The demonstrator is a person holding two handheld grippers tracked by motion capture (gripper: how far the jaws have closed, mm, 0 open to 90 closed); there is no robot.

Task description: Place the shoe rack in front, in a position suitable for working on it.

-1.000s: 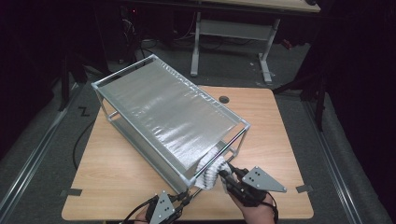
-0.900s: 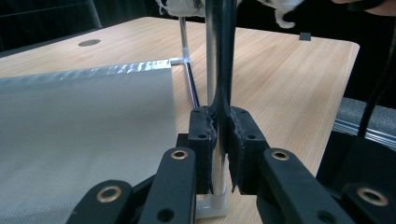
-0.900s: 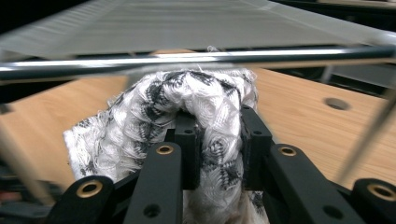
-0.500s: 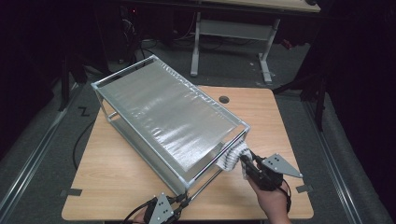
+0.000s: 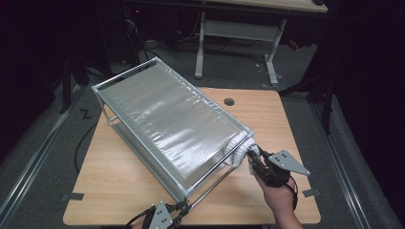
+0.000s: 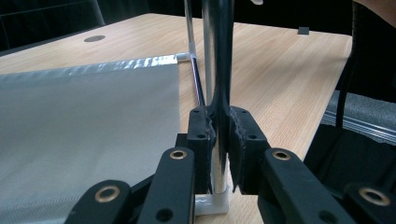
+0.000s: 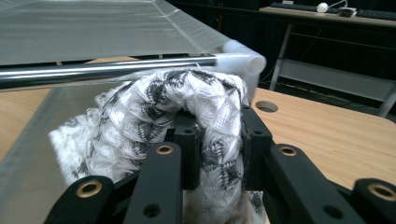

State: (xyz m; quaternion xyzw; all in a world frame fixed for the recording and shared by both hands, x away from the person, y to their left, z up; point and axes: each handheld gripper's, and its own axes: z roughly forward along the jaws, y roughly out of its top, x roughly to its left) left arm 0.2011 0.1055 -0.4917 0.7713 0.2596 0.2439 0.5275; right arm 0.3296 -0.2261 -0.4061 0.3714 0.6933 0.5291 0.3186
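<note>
The left gripper (image 6: 219, 140) clamps a chrome upright (image 6: 218, 70) of the mesh-topped rack (image 5: 162, 119) at the table's six o'clock, while the right gripper (image 7: 215, 140) pinches a patterned cloth (image 7: 154, 121) against the top rail (image 7: 93, 74) at four o'clock, wiping seemingly barely begun.

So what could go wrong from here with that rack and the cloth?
The black-and-white knitted cloth, pinched in the right gripper, sits right under the rack's chrome top bar and might snag. The left gripper clamps one chrome corner post; a hard tug could shift the light metal-framed rack.
</note>
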